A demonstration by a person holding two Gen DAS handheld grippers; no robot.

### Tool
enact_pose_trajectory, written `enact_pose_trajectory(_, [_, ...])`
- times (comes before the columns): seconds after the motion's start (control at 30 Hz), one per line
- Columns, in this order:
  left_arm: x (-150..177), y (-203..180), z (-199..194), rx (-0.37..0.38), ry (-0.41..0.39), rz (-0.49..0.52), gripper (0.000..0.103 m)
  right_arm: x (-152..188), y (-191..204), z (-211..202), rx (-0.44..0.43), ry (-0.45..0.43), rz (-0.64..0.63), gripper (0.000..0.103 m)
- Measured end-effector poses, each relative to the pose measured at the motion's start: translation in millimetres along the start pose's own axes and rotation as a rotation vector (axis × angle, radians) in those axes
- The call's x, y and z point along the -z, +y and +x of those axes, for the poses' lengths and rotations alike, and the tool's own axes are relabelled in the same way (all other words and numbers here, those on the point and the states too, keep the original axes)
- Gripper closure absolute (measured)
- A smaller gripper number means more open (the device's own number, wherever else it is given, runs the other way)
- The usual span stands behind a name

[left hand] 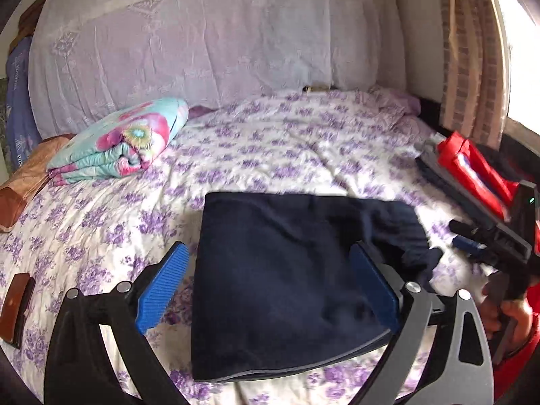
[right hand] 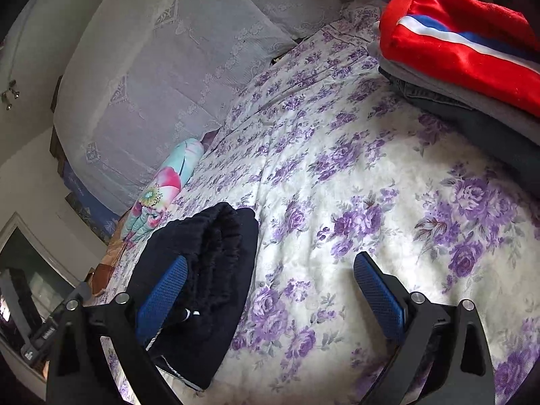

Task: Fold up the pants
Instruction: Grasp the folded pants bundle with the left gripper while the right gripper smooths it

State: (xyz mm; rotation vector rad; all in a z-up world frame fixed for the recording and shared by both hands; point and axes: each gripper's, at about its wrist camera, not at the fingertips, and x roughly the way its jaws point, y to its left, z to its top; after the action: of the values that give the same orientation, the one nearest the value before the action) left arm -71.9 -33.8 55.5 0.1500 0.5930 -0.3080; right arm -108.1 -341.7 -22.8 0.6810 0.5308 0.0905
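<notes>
Folded dark pants flat on the flowery bed, both the left gripper and the right gripper wide apart, nothing pinched.

bed w/ floral sheet | on it: folded navy pants, blanket, clothes stack

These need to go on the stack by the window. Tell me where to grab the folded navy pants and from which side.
Take the folded pants at the thick rounded fold edge nearest the camera in the left wrist view, coming in low from that near side. The layers there lie flush, while the far right corner trails loose, crumpled fabric.
</notes>
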Motion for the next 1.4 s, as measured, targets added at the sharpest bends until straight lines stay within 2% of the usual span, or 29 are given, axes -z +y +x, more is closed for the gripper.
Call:
enact_pose_trajectory(0.1, [46,-14,49,-0.028,0.152,0.062,0.008,0,2,1,0.012,0.006,-0.007,0.004])
enact_pose_trajectory(0.13, [59,-14,54,-0.033,0.135,0.067,0.005,0,3,2,0.023,0.010,-0.014,0.004])
enact_pose_trajectory(0.23, [57,13,55,0.079,0.133,-0.069,0.005,-1,20,2,0.103,0.020,-0.078,0.004])
enact_pose_trajectory(0.3, [60,23,60,0.118,0.157,-0.120,0.004,-1,50,-11,0.109,-0.040,-0.198,0.004])
enact_pose_trajectory(0.37, [60,25,58,0.112,0.143,-0.129,0.004,2,86,-25,0.085,-0.114,-0.329,0.004])
enact_pose_trajectory(0.43, [61,23,57,0.106,0.139,-0.124,0.004,6,116,-22,0.083,-0.120,-0.430,0.004])
enact_pose_trajectory(0.5, [61,25,54,0.104,0.133,-0.134,0.004,13,134,3,0.139,-0.049,-0.518,0.004])
enact_pose_trajectory(0.6, [61,33,55,0.105,0.143,-0.184,0.004,34,125,63,0.327,0.154,-0.613,0.004])
enact_pose_trajectory(0.63, [62,39,57,0.121,0.156,-0.214,0.004,34,114,77,0.306,0.250,-0.569,0.004])
enact_pose_trajectory(0.67, [64,44,62,0.149,0.180,-0.245,0.004,25,102,75,0.250,0.271,-0.487,0.004])
enact_pose_trajectory(0.73, [68,55,72,0.231,0.225,-0.322,0.004,18,93,69,0.213,0.272,-0.434,0.004])
enact_pose_trajectory(0.8, [71,64,75,0.273,0.231,-0.371,0.004,20,104,57,0.226,0.227,-0.478,0.004])
enact_pose_trajectory(0.97, [60,73,55,0.183,0.158,-0.403,0.004,7,142,24,0.154,0.061,-0.562,0.004])
enact_pose_trajectory(1.07, [38,82,49,0.126,0.109,-0.395,0.004,-11,160,38,0.144,0.072,-0.568,0.004])
enact_pose_trajectory(1.17, [16,85,55,0.114,0.096,-0.403,0.004,-13,172,66,0.111,0.121,-0.582,0.004])
enact_pose_trajectory(1.2, [10,83,61,0.099,0.101,-0.387,0.004,-7,171,78,0.118,0.152,-0.596,0.004])
enact_pose_trajectory(1.27, [4,71,86,0.015,0.171,-0.301,0.004,12,162,104,0.228,0.187,-0.662,0.003])
enact_pose_trajectory(1.3, [7,65,104,-0.038,0.218,-0.242,0.004,22,159,112,0.267,0.184,-0.715,0.003])
enact_pose_trajectory(1.33, [15,61,121,-0.052,0.258,-0.190,0.004,29,159,111,0.272,0.160,-0.752,0.003])
enact_pose_trajectory(1.37, [25,61,136,-0.013,0.286,-0.185,0.004,29,161,107,0.271,0.151,-0.759,0.003])
enact_pose_trajectory(1.4, [30,72,137,0.035,0.290,-0.258,0.004,29,163,106,0.280,0.149,-0.770,0.003])
